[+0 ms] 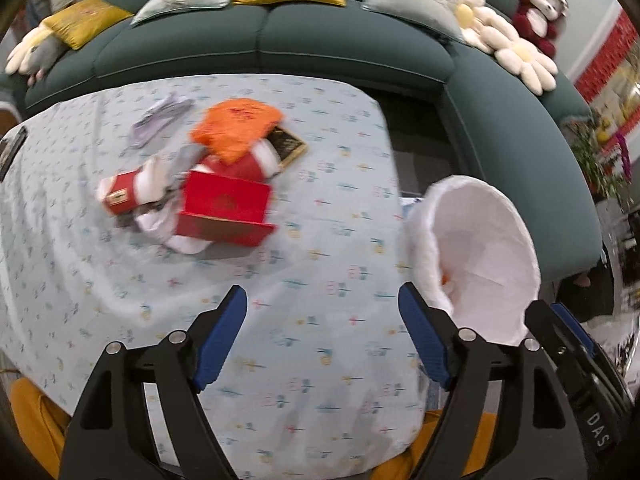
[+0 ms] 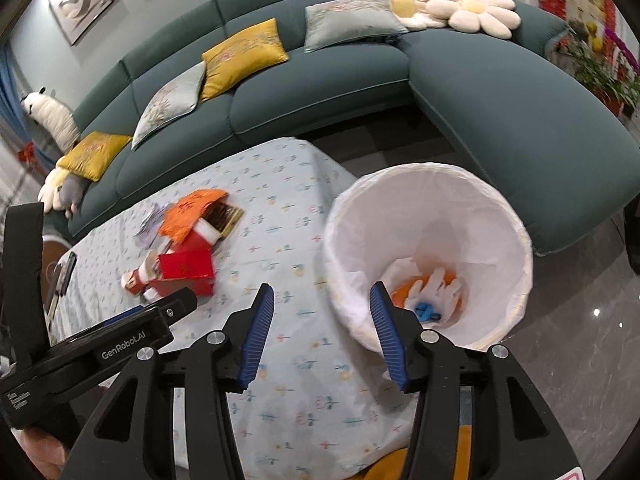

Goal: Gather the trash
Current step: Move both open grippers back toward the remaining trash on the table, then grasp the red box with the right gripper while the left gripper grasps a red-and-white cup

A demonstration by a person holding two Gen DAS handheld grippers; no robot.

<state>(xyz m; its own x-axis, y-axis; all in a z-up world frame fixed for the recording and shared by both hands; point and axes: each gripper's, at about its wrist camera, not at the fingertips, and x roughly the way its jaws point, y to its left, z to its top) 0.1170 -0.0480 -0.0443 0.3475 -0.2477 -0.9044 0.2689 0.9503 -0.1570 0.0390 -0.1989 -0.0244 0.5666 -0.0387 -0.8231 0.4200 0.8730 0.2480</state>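
A pile of trash lies on the cloth-covered table (image 1: 280, 320): a red box (image 1: 226, 210), an orange wrapper (image 1: 236, 128), a red-and-white carton (image 1: 128, 190), a dark packet (image 1: 288, 146) and purple paper (image 1: 160, 118). The pile also shows in the right wrist view, with the red box (image 2: 186, 268) and the orange wrapper (image 2: 192, 214). A bin with a white liner (image 2: 432, 248) stands at the table's right edge and holds orange, white and blue scraps (image 2: 428, 296). My left gripper (image 1: 323, 320) is open and empty above the cloth. My right gripper (image 2: 322, 320) is open and empty near the bin's rim.
A dark green sofa (image 2: 360, 92) with yellow and grey cushions curves behind the table. Flower pillows (image 2: 440, 4) and plush toys sit on it. A dark phone-like object (image 2: 64, 272) lies at the table's left edge. Grey glossy floor (image 2: 580, 340) is at the right.
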